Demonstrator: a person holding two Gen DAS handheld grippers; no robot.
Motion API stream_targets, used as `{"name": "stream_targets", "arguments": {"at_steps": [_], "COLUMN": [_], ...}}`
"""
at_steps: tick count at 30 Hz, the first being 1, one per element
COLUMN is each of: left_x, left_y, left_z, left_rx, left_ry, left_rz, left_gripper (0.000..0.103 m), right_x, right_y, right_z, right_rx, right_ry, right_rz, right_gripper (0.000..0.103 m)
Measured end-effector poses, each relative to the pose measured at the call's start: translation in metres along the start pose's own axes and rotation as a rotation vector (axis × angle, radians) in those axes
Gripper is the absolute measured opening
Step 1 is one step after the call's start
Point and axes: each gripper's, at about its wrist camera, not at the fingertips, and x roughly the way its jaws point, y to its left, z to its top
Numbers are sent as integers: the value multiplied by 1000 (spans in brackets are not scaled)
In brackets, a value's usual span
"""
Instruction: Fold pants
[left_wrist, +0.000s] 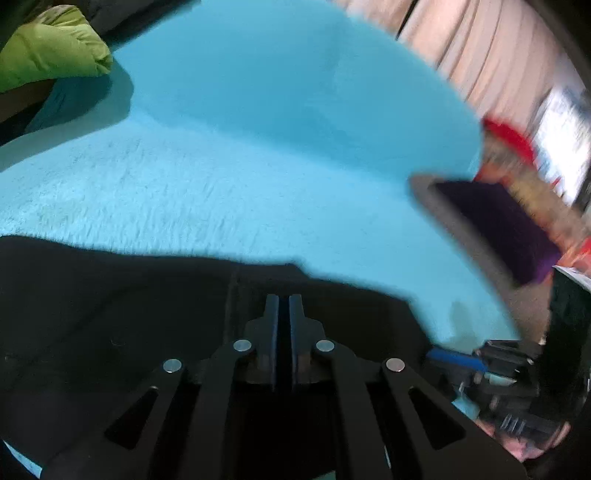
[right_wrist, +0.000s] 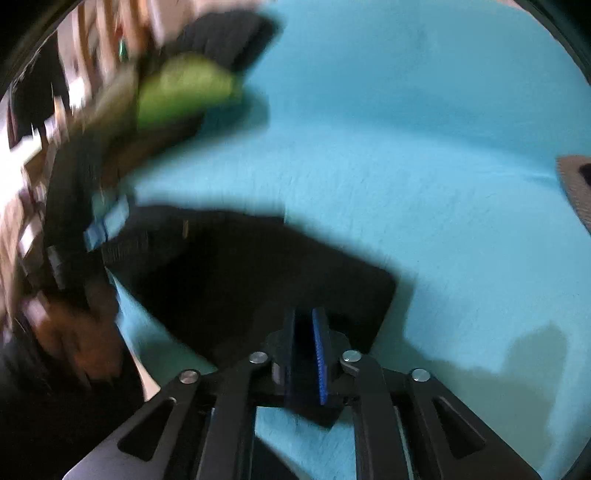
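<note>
Left gripper (left_wrist: 283, 301) jaws closed over black pants (left_wrist: 110, 314); right gripper (right_wrist: 307, 317) jaws slightly parted (nothing visibly pinched), pants on turquoise blanket (right_wrist: 424, 166).

Pretty much everything sits on a fuzzy turquoise blanket (left_wrist: 229, 155) that fills both views. Far corner has a lime green cushion (left_wrist: 51, 48) next to something dark. Off the other edge there's a purple mat with a grey border (left_wrist: 495, 229), plus pale pinkish curtains (left_wrist: 480, 55) and a bright window (left_wrist: 565, 136), all motion-blurred.
</note>
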Motion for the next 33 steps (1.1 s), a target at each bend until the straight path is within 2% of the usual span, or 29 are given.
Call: {"name": "stream_targets", "arguments": {"at_steps": [2,5,8,9,10,11,12,13,14,15,17,20,22,23,27,29,33], "left_x": [2,-2,-26,-38,-50,-61,-74,-92,-107,-128,-153,-185,-192,-189,-154,-143,-127], "left_y": [1,5,14,20,27,34,42,52,61,73,94,137,170,188,237,244,252], "left_z": [2,3,7,9,9,10,9,7,4,-1,-10,-31,-55,-67,-104,-108,-96], "left_rx": [-2,-31,-79,-113,-143,-175,-207,-240,-264,-290,-327,-439,-580,-669,-1017,-1065,-1063], "left_ry": [-5,-9,-89,-126,-152,-174,-197,-227,-254,-282,-304,-344,-353,-347,-329,-351,-371], "left_rz": [6,-21,-43,-60,-81,-104,-120,-129,-134,-134,-130,-119,-127,-159,-369,-440,-445], "left_gripper": [3,2,3,5,8,15,31,41,59,67,68,84,84,84,84,84,84], "right_x": [0,-8,-29,-40,-46,-50,-52,-49,-45,-40,-28,-35,-34,-34,-33,-35,-30], "right_y": [-3,-4,9,17,23,26,33,36,43,52,58,54,48,45,39,41,41], "right_z": [-3,5,13,17,18,18,18,24,24,20,19,17,16,13,12,11,14], "right_rx": [32,106,113,143,180,213,258,266,256,222,198,215,231,243,260,258,256], "right_ry": [-36,-3,-67,-112,-145,-169,-200,-209,-223,-244,-212,-251,-255,-258,-252,-252,-246], "right_rz": [8,10,-1,17,30,38,49,55,54,24,-5,-5,29,40,65,67,73], "right_gripper": [11,13,15,17,31,49,54,56,56,56,56,56,56,56,56,56,56]}}
